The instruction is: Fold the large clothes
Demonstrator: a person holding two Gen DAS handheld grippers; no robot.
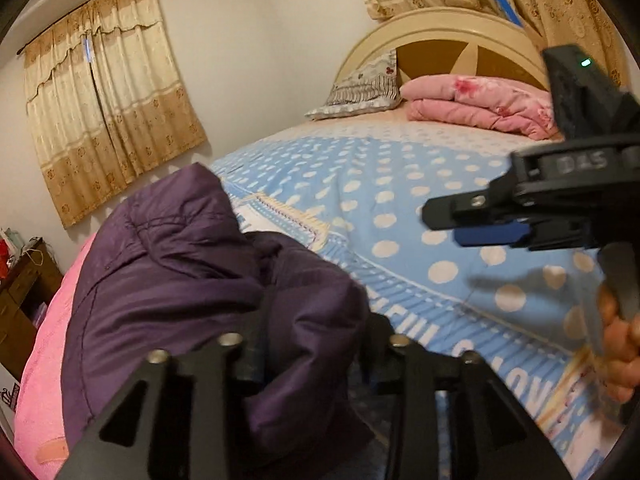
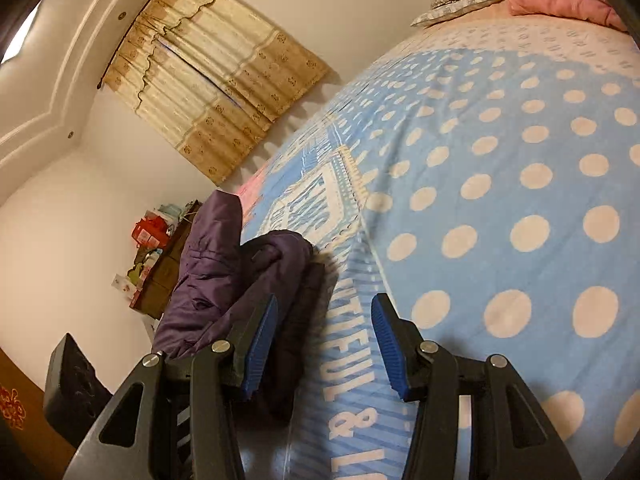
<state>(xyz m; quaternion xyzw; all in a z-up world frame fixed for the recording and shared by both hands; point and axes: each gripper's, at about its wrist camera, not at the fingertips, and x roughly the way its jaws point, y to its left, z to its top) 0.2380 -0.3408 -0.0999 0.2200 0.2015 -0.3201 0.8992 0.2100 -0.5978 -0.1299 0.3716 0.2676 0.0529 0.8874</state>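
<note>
A dark purple padded jacket (image 1: pixel 180 272) lies bunched at the near left edge of the bed (image 1: pixel 400 216). My left gripper (image 1: pixel 316 344) has a fold of the jacket between its fingers, which the fabric hides. My right gripper (image 2: pixel 324 344) is open and empty, its blue pads (image 2: pixel 386 344) spread just above the sheet with the jacket (image 2: pixel 236 280) beside its left finger. In the left wrist view the right gripper (image 1: pixel 444 220) hovers above the sheet at the right, held by a hand (image 1: pixel 620 344).
The bed has a blue sheet with white dots (image 2: pixel 520 200). A folded pink quilt (image 1: pixel 480 108) and a pillow (image 1: pixel 360 88) lie by the headboard (image 1: pixel 448 36). A pink cover (image 1: pixel 44 360) hangs off the left side. A wooden cabinet (image 2: pixel 160 276) and curtains (image 1: pixel 108 120) stand by the wall.
</note>
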